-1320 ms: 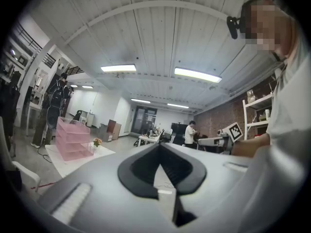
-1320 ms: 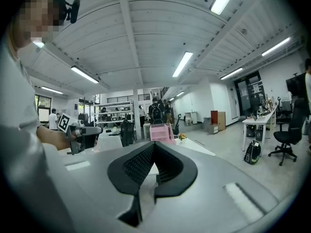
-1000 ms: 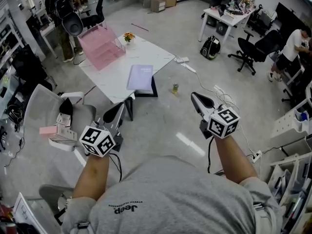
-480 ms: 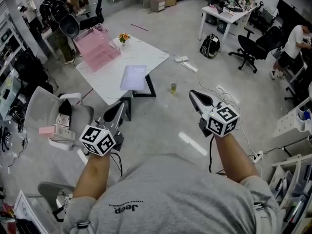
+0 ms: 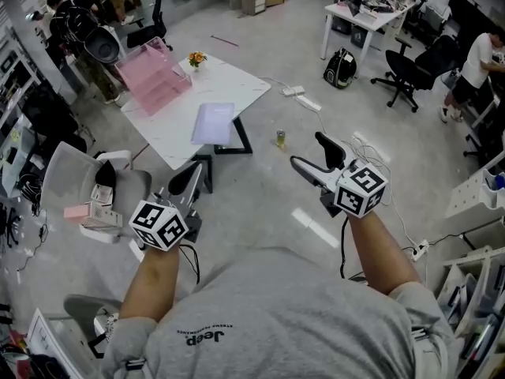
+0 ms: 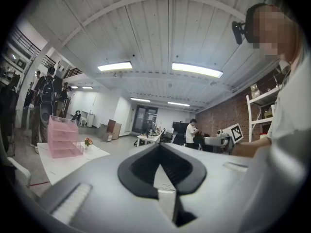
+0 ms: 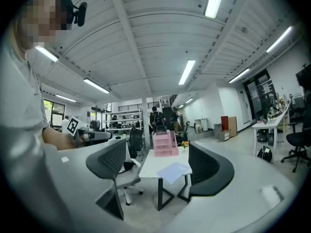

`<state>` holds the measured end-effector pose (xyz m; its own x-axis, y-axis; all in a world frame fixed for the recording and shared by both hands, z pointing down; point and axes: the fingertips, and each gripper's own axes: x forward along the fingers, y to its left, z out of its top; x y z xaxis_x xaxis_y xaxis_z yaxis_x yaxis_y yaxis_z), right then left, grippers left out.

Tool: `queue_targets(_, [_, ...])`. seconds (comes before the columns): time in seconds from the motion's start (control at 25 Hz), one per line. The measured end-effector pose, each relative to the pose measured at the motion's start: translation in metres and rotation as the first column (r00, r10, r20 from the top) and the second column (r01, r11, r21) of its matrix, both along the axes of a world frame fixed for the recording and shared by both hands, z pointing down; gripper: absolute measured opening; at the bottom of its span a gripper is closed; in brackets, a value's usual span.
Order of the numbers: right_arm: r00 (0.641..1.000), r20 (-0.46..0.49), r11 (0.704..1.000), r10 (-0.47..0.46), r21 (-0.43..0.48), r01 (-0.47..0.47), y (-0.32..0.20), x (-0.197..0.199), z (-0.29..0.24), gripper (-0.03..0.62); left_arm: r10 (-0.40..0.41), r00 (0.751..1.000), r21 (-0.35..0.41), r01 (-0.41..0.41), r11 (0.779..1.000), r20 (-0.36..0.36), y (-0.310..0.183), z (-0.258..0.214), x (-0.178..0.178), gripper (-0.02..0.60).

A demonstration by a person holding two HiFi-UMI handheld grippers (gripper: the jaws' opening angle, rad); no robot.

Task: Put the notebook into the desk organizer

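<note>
**Stage:** approach; nothing handled yet.

**Task item:** notebook [image 5: 214, 124] lies flat on the white table [image 5: 170, 140], close to the edge facing the operator, btwn the near and right corners. It is untouched.

**Target:** pink desk organizer [image 5: 154, 76] stands at the table's far-left corner. A small flower pot [image 5: 196, 58] sits just beside it. Notebook and organizer are well apart.

**Left gripper** [image 5: 195, 172]: jaws together, nothing btwn them, held level ahead of the operator.

**Right gripper** [image 5: 306, 149]: jaws have just been opening and now stand wide apart, empty. Its own view frames the table and notebook in the gap.

**Assessment:**
- R looks to be the pick-up tool. It was prob. opened early so it arrives ready and lined up on the notebook.
- L is prob. kept closed as a spare, poss. to steady the organizer later.
- Both grippers are well apart from the table, so the operator must close in first.

**Risk:** a thin, flat book gives the jaws little to bite on. Its spot near the table edge should make it easier to get one jaw under it.
</note>
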<state>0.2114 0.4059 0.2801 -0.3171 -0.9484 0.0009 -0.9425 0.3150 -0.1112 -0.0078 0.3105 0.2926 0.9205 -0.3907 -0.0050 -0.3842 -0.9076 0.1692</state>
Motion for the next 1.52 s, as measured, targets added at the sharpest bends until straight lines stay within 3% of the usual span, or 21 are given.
queue_targets(0.36, [1.0, 0.0, 1.0, 0.012, -0.028, -0.012, -0.032, -0.002, 0.008, 0.413, -0.006, 1.0, -0.008, 0.006, 1.0, 0.0, -0.027, 0.007, -0.012, 0.055])
queue_targets(0.6, [0.999, -0.008, 0.996, 0.042, -0.082, -0.042, -0.081, -0.004, 0.025, 0.413, 0.011, 1.0, -0.036, -0.012, 0.999, -0.018, -0.082, 0.021, -0.016, 0.055])
queue_targets(0.92, [0.986, -0.03, 0.981, 0.167, -0.097, -0.169, -0.214, 0.009, 0.038, 0.413, 0.114, 0.993, -0.045, -0.115, 0.992, -0.026, -0.234, 0.043, 0.007, 0.055])
queue_targets(1.16, [0.965, -0.013, 0.955, 0.262, -0.141, -0.261, -0.332, 0.01, 0.041, 0.413, 0.242, 0.97, -0.028, -0.241, 0.97, 0.013, -0.36, 0.037, 0.03, 0.055])
queue_targets(1.52, [0.944, -0.018, 0.926, 0.33, -0.19, -0.327, -0.434, 0.031, 0.046, 0.413, 0.295, 0.955, -0.058, -0.294, 0.954, 0.012, -0.474, 0.047, 0.048, 0.055])
